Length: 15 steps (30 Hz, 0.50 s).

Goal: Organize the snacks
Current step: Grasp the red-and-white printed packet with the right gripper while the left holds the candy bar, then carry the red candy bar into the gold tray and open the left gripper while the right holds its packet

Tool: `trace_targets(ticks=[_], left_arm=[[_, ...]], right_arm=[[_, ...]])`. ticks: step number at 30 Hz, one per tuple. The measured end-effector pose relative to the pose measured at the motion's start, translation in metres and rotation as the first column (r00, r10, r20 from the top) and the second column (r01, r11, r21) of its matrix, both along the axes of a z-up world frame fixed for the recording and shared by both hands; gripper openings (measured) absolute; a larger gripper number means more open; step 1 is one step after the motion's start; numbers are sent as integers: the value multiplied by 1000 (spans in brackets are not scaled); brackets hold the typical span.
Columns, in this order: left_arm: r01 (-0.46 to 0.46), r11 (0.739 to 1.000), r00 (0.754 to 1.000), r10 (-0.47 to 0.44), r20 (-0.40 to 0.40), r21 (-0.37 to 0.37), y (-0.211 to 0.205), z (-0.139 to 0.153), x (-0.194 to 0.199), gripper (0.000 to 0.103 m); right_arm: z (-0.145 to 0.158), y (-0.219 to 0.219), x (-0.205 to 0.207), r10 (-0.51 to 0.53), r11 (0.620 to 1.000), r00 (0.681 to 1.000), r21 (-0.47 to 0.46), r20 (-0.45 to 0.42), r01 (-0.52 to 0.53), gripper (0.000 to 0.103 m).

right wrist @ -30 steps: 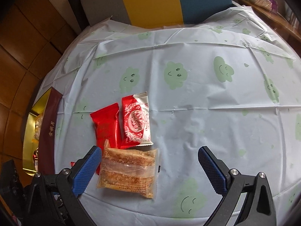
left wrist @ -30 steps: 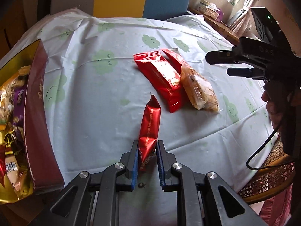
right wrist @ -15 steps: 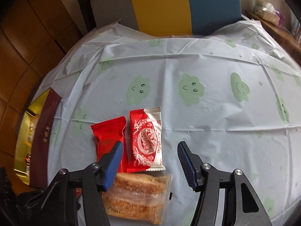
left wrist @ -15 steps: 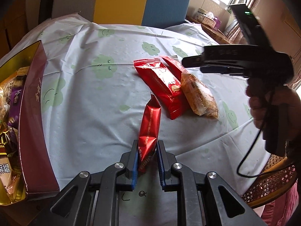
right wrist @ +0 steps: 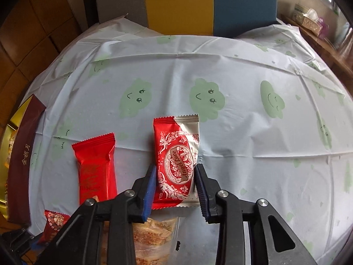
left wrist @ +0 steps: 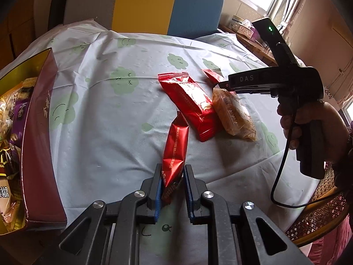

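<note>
My left gripper (left wrist: 173,172) is shut on the near end of a slim red snack packet (left wrist: 175,145) held just over the table. My right gripper (right wrist: 175,167) has its jaws closing on a red-and-silver packet (right wrist: 176,145) lying flat, blue pads pressed to its two long sides. To the left of that lies a plain red packet (right wrist: 96,161). A clear-wrapped crispy cake (right wrist: 154,231) sits under the right gripper's body. In the left wrist view the right gripper's fingers (left wrist: 222,85) dip behind the cake (left wrist: 233,112) and the red packet (left wrist: 189,101).
A maroon and gold box (left wrist: 37,132) holding several wrapped snacks stands at the table's left edge. A pale cloth with green clouds (left wrist: 110,121) covers the round table. A grey, yellow and blue chair (left wrist: 143,4) is behind; a wicker seat (left wrist: 320,209) is at right.
The right gripper moved forward and down past the cake, and its jaws went from wide open to closed on the red-and-silver packet. The left gripper kept its hold and barely moved.
</note>
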<state>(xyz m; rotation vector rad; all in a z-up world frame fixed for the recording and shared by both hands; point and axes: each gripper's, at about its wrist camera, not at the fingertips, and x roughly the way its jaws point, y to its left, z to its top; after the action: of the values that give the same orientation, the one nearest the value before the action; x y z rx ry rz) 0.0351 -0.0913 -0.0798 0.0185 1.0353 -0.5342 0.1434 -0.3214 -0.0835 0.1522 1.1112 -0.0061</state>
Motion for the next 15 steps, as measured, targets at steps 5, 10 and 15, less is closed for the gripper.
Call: trace_targets(ticks=[5, 10, 15], left_arm=[[-10, 1000, 1000, 10, -11, -14, 3, 0, 1, 18], [-6, 1000, 1000, 6, -4, 12, -1, 3, 2, 16], [-24, 1000, 1000, 24, -7, -15, 8, 15, 4, 16]], right_arm=[[-1, 2, 0, 1, 1000, 1000, -2, 5, -1, 36], [-2, 6, -3, 21, 1000, 1000, -23, 9, -21, 37], [-2, 11, -3, 43, 997, 999, -57, 16, -42, 37]])
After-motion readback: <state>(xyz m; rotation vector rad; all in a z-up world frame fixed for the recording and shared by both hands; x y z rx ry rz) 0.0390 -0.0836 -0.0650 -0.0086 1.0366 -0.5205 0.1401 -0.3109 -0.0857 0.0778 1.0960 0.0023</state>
